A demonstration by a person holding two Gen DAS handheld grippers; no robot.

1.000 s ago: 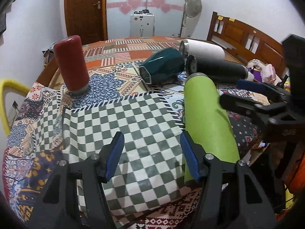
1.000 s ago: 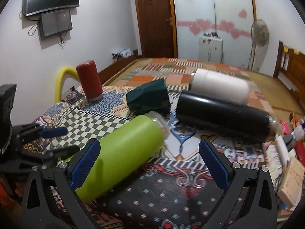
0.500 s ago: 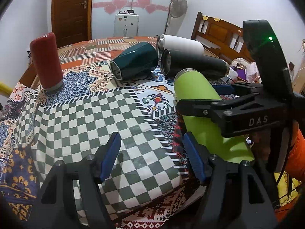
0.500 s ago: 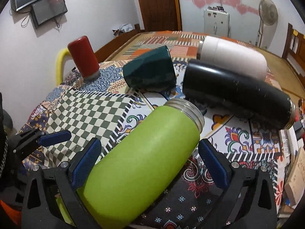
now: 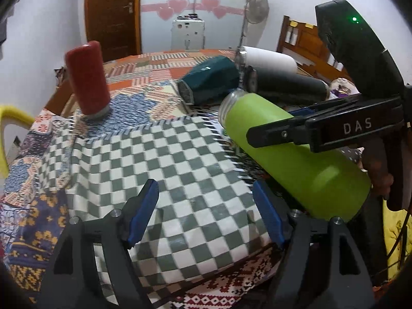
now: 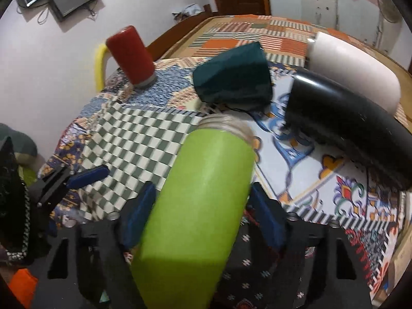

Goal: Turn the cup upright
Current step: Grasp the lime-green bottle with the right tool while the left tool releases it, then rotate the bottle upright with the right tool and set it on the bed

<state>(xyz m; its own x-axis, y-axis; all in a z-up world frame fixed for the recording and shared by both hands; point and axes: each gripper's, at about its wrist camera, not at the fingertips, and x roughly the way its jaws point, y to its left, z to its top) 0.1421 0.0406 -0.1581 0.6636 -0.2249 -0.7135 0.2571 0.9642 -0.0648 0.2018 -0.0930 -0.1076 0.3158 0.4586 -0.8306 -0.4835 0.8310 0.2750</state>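
My right gripper point(image 6: 203, 219) is clamped on the green cup point(image 6: 198, 206): both blue pads press its sides at mid-body, and the cup fills the space between them. The cup's long axis runs straight out along my fingers, its bare threaded mouth pointing away from me toward the teal cup point(image 6: 233, 77), its closed base back near my palm. From the left wrist view the green cup point(image 5: 291, 159) is tilted, mouth end raised and base end low off the table's near edge; I cannot tell whether any part of it touches the cloth point(image 5: 159, 164). The coming move turns on that axis: I judge I must pitch my wrist so the mouth swings up and the base comes down onto the cloth.

My left gripper point(image 5: 206, 213) hangs wide open over the checked cloth, holding nothing, just beside the cup's base but apart from it. The right is plainly the working tool.

Half a second ago my right pads stood spread on either side of the cup, which lay flat on the table; now they have closed on it and its mouth end has lifted. The red cup point(image 5: 87, 77), the black cup point(image 6: 345, 134) and the white cup point(image 6: 352, 69) have kept their places.
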